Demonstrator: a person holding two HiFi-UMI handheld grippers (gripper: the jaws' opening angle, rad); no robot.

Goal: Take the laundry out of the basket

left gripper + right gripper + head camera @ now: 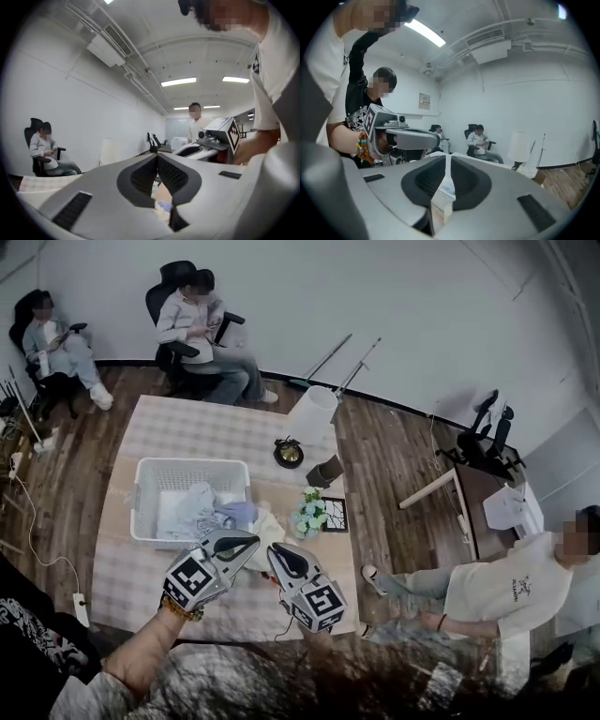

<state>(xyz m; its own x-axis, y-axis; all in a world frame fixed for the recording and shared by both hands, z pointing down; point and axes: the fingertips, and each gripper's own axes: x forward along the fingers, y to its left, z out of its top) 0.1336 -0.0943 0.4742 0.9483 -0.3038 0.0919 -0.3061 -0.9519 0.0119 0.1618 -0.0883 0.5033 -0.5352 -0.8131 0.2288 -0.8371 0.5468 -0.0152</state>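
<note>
Left gripper pressed together, nothing seen caught. Right gripper pinching pale cloth at basket's near right corner. Both held above table front, tips toward basket and close together. Remaining laundry heaped inside basket, mostly toward the right.

White basket with crumpled pale laundry
</note>
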